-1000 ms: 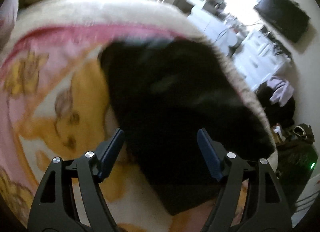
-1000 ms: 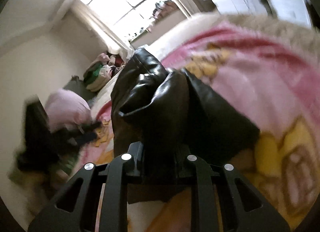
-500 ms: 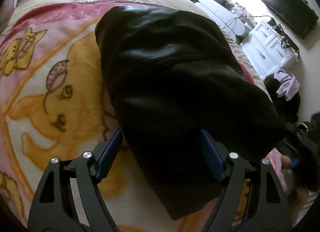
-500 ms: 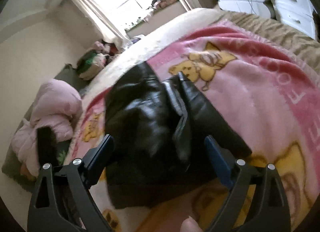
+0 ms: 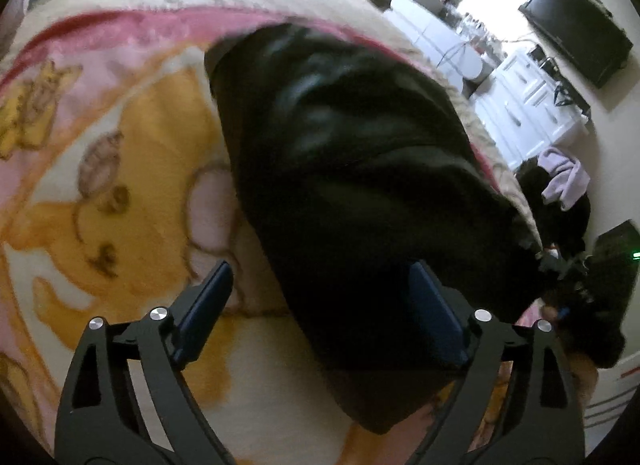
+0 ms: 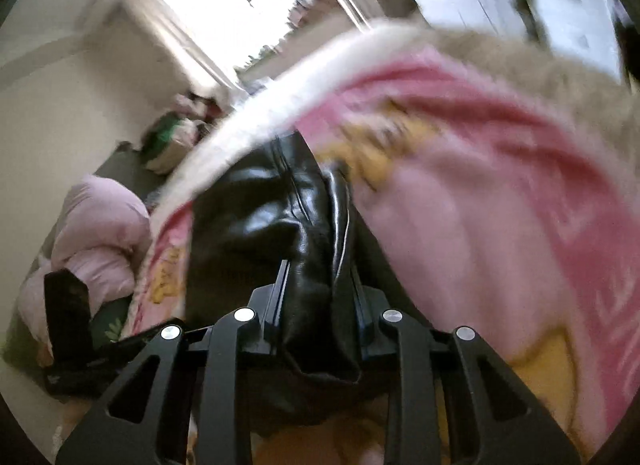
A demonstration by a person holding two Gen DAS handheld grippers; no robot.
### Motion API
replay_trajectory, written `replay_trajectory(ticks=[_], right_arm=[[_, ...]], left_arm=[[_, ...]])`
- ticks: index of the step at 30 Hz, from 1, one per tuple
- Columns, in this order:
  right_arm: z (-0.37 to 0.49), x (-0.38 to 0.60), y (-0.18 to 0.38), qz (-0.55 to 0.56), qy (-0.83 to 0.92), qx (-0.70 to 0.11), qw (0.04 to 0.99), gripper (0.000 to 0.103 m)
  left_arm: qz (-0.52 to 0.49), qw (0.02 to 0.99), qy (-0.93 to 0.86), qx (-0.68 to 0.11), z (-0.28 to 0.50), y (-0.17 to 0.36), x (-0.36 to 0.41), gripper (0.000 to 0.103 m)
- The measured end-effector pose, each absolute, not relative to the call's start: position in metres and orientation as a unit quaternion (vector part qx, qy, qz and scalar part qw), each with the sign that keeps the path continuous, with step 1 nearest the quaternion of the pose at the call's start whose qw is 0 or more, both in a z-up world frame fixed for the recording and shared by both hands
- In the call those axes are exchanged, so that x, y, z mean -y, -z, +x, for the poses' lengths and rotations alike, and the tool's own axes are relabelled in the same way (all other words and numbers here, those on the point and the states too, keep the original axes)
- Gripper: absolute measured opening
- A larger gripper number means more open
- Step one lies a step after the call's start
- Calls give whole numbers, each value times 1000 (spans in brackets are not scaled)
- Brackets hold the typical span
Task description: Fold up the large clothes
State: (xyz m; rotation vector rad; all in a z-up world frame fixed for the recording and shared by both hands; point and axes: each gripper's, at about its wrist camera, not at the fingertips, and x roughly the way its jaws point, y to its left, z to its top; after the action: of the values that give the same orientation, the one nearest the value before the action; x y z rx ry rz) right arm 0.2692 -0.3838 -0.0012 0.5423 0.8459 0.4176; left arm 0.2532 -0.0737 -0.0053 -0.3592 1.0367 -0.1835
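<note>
Right tool (image 6: 316, 297) just closed, now clamped on black jacket (image 6: 272, 217), left tool (image 5: 320, 317) opened wider, jaws apart.

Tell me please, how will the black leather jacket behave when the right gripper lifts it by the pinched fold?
The black leather jacket looks thick, with soft folds, so it will probably drape rather than stay stiff. Its glossy surface suggests it may slip from the right gripper, whose jaws have just closed on a bunched fold. It covers much of the blanket, so it is likely heavy.

Jacket (image 6: 276, 217): black glossy leather-like, smooth, creased. Blanket (image 5: 120, 169): fluffy pink-yellow fleece. Grippers: matt black plastic, metal screws.
</note>
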Motion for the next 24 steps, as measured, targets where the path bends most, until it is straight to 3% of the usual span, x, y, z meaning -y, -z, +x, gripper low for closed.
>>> replay_trajectory(ticks=[3, 7, 9, 10, 11, 13, 15, 17, 20, 24], right_arm=[[273, 393, 23, 286, -189, -421, 840, 28], [278, 389, 32, 268, -177, -429, 844, 37], [280, 390, 32, 278, -176, -436, 838, 56], [279, 395, 31, 287, -174, -439, 833, 83], [277, 399, 28, 293, -170, -444, 829, 90], [272, 408, 23, 307, -175, -426, 833, 90], [267, 417, 25, 320, -178, -425, 828, 81], [270, 418, 36, 340, -197, -433, 811, 54], [271, 419, 53, 394, -212, -432, 783, 46], [268, 404, 51, 381, -211, -431, 790, 40]], left_arm=[[-187, 839, 95, -503, 256, 22, 83, 92], [-204, 833, 95, -505, 258, 30, 84, 95], [-211, 830, 97, -508, 259, 31, 83, 95], [-211, 830, 96, -507, 258, 29, 82, 95], [-209, 832, 94, -505, 256, 27, 82, 95], [-202, 834, 97, -505, 254, 24, 82, 95], [-195, 834, 100, -506, 253, 24, 85, 95], [-191, 835, 101, -507, 253, 25, 86, 95], [-186, 833, 103, -510, 254, 25, 86, 95], [-156, 841, 96, -510, 254, 20, 84, 95]])
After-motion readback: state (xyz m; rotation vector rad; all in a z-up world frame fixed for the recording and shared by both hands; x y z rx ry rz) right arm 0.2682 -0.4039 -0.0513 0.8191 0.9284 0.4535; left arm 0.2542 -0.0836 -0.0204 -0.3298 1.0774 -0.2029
